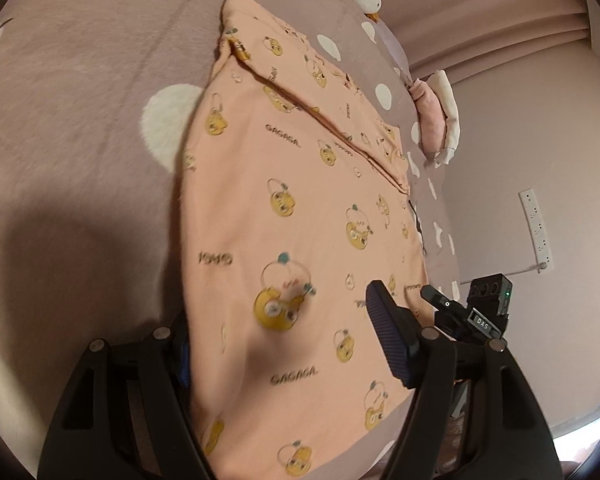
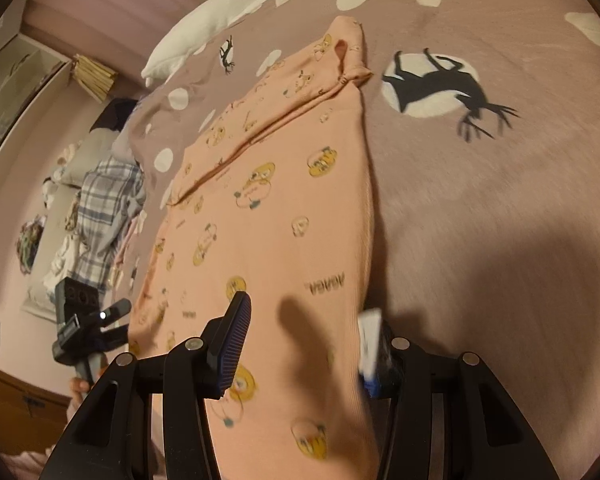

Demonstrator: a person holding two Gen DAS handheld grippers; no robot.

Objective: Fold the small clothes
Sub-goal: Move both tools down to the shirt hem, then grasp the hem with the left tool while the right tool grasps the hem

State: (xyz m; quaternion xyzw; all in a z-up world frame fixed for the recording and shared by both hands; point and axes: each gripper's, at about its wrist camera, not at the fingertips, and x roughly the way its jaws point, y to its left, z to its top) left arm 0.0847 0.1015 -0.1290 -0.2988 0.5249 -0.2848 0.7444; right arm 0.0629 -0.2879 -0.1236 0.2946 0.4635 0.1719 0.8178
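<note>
1. A peach shirt (image 1: pixel 296 200) printed with yellow cartoon figures is seen spread on a bed (image 1: pixel 80 92) covered in a mauve sheet with white dots. One side is already turned in, so that a long crease is formed down its length.

2. The left gripper (image 1: pixel 284 340) is held over the near hem with its jaws spread. The cloth is seen between the fingers, but no pinch can be confirmed — the left finger is largely hidden by the fabric edge.

3. The right gripper (image 2: pixel 304 336) is likewise held apart over the near hem at the other edge. Its pads are not seen pressing on the cloth, and the right finger is blurred.

4. The shirt is judged to be light, soft and limp — no shape will be kept once it is lifted, and any unsupported part will sag.

5. Hold is best taken at the two near corners of the hem, where the doubled seam gives a firmer edge. A thin pinch through all layers is advised, so that the turned-in side is not dragged open.

6. A pile of other clothes (image 2: pixel 108 200) is visible beyond the bed.
</note>
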